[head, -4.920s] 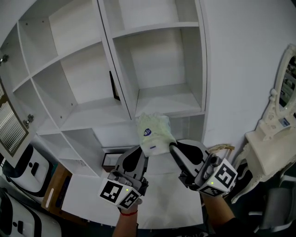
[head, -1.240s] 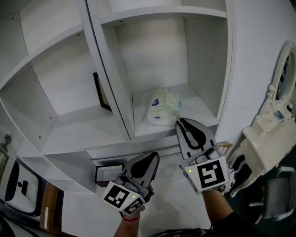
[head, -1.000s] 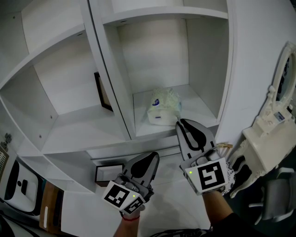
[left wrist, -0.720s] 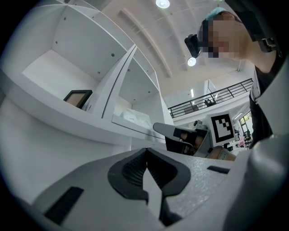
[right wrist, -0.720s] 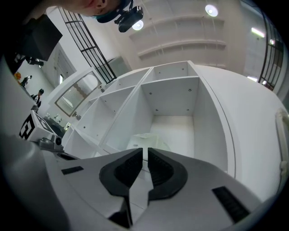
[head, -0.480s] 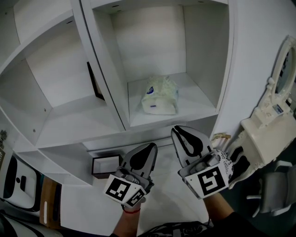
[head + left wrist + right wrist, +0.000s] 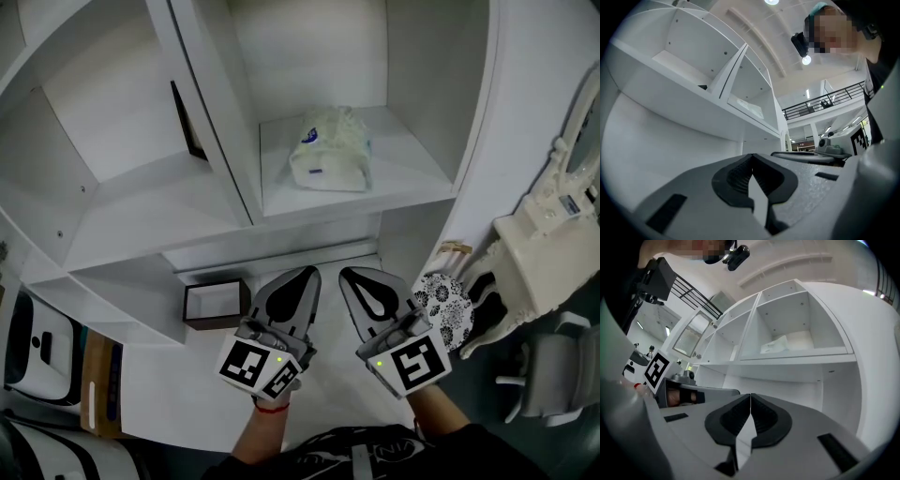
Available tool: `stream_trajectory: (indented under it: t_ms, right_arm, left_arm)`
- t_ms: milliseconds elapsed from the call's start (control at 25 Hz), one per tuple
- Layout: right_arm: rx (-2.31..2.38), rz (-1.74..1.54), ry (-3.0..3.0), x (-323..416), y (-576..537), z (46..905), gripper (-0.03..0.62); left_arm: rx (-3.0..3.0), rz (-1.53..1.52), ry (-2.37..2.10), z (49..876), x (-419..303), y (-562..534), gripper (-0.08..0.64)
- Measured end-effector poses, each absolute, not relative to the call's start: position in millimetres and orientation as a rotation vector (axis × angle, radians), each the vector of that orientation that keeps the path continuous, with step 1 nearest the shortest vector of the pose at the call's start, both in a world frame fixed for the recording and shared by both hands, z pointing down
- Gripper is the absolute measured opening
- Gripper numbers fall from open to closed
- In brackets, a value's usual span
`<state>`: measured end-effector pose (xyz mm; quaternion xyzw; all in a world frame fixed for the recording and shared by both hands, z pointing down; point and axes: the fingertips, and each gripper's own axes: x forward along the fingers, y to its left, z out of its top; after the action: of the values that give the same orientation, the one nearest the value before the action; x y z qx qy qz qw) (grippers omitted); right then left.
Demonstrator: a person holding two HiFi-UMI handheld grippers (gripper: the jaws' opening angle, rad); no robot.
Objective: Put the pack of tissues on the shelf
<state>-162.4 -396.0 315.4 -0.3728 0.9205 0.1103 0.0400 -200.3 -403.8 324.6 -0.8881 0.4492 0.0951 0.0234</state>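
The pack of tissues (image 7: 331,153), pale green-white with a blue label, lies on the board of the right shelf compartment (image 7: 412,183); in the right gripper view the pack (image 7: 774,344) shows small in that same compartment. Both grippers hang side by side well below and in front of the shelf. My right gripper (image 7: 354,276) is shut with nothing between its jaws, which have just been closing; in its own view the tips (image 7: 750,395) meet. My left gripper (image 7: 309,274) is shut and empty too, its tips (image 7: 751,156) together.
A white shelf unit (image 7: 202,112) with several compartments fills the upper view. A small open box (image 7: 215,303) sits on the lower ledge at left. An ornate white table (image 7: 539,253) and a patterned round object (image 7: 443,309) stand right. A white appliance (image 7: 28,347) is far left.
Both grippers have dropped away from the shelf, the right one more. The right gripper's jaws, apart earlier, are now together. The pack stays on the shelf board.
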Motion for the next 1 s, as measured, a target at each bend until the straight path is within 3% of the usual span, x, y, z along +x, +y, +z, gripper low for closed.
stream_trajectory:
  t_ms: [1000]
  right_arm:
    - [-1.082,-0.014,2.978,-162.4,-377.2,424.1,0.006]
  left_arm:
    - [-2.756,0.050,1.594,437.2,-200.0,-380.0,0.008]
